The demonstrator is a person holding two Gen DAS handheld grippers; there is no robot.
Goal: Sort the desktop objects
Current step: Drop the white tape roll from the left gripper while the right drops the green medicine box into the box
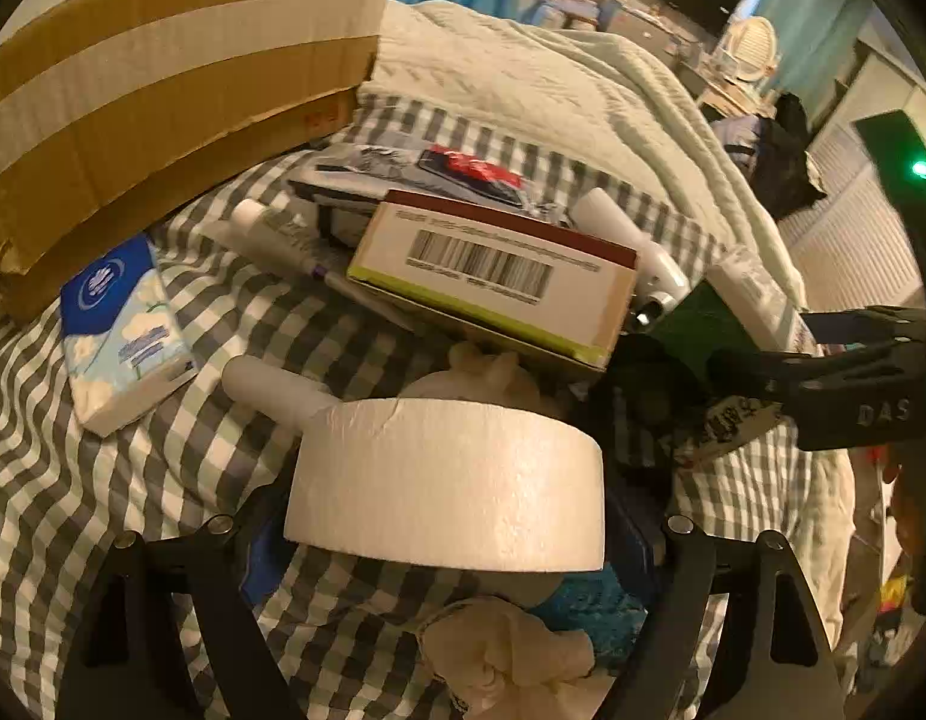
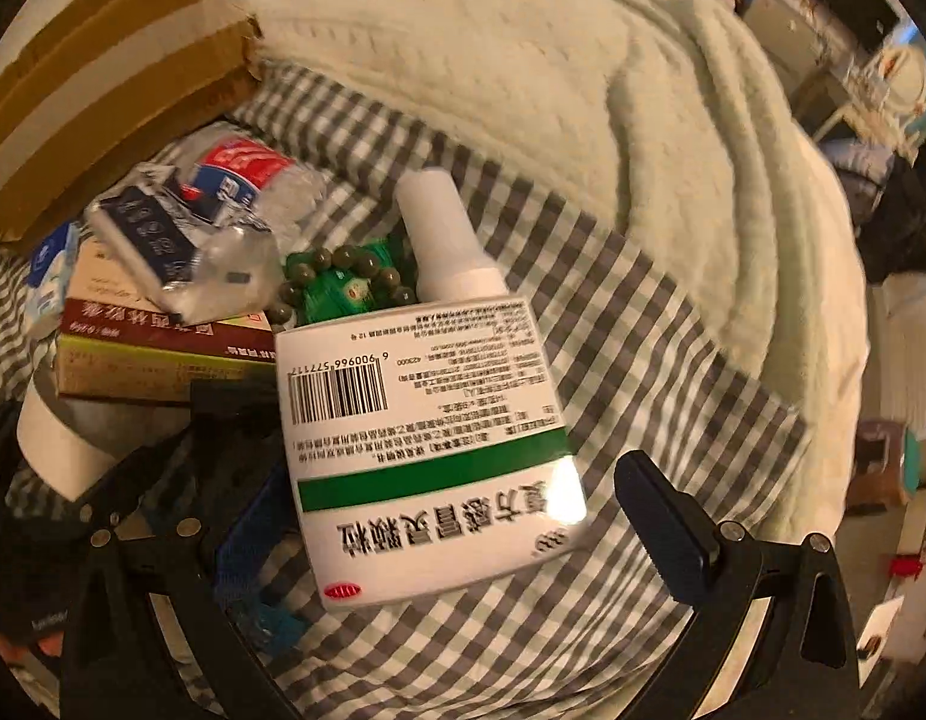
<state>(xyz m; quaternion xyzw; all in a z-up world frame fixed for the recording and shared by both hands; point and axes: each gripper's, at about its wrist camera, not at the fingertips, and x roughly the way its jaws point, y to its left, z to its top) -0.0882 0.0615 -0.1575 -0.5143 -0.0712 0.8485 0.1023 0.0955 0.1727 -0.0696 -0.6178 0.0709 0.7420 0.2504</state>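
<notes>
Left wrist view had the left gripper (image 1: 445, 546) closed on a white tape roll (image 1: 445, 486), held above the checked bedsheet (image 1: 73, 510) near its front edge. Roll looked light, stiff and smooth, likely slippery on the flat faces; pinching across the width seemed right. Behind it sat a barcode box (image 1: 493, 282), a tissue pack (image 1: 121, 330) toward the left edge, a cardboard box (image 1: 163, 78) at the back left.

Right wrist view showed the right gripper (image 2: 463, 516) with jaws spread wide around a white medicine box (image 2: 427, 444) lying on the sheet, pads not touching it. Box looked light, thin card, crushable; long sides are the place to grip.

Only the right view showed the green beads (image 2: 337, 288) and a white bottle (image 2: 445, 234) just behind the medicine box; only the left showed the tissue pack face.
</notes>
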